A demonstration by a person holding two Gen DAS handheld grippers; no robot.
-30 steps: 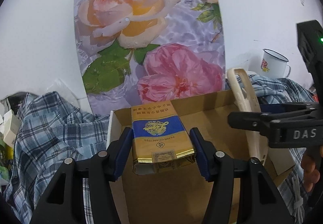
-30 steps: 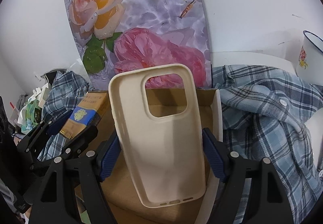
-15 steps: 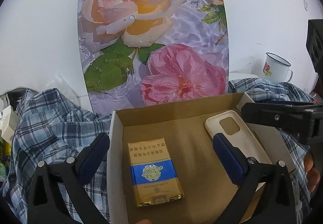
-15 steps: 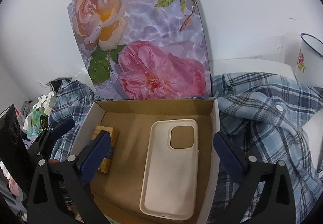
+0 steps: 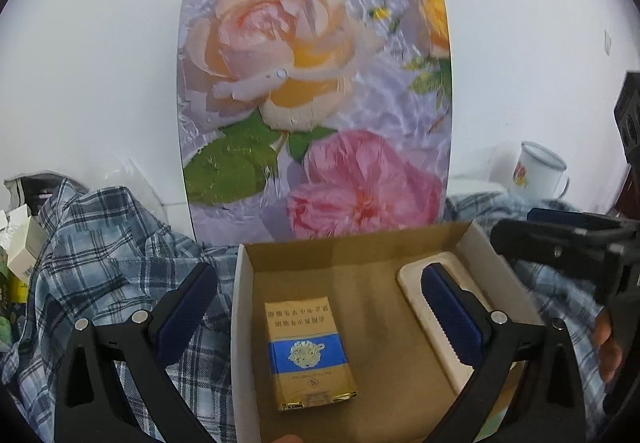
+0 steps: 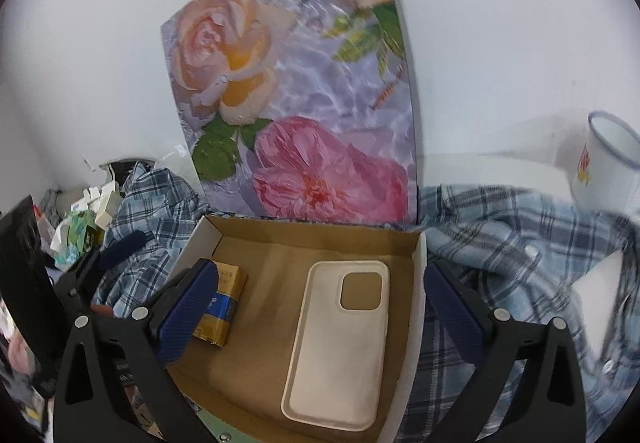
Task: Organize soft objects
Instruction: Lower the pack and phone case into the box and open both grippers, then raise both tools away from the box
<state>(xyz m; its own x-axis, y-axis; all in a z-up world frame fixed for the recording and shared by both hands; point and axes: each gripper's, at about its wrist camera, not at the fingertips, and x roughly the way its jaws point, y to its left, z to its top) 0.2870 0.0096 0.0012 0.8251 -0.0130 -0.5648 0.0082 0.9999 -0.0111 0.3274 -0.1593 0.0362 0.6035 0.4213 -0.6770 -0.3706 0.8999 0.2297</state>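
Both claws stand spread wide with nothing in their grip. Below the left claw (image 5: 320,319) a gold-and-blue packet (image 5: 310,349) lies flat in the cardboard box (image 6: 416,283). Below the right claw (image 6: 320,315) a cream phone case (image 6: 340,343) lies flat, apart from the packet. A plaid shirt (image 6: 500,235) surrounds the box.

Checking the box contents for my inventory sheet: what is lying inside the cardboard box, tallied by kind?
Gold and blue cigarette pack: 1
Cream phone case: 1
Total in the cardboard box: 2
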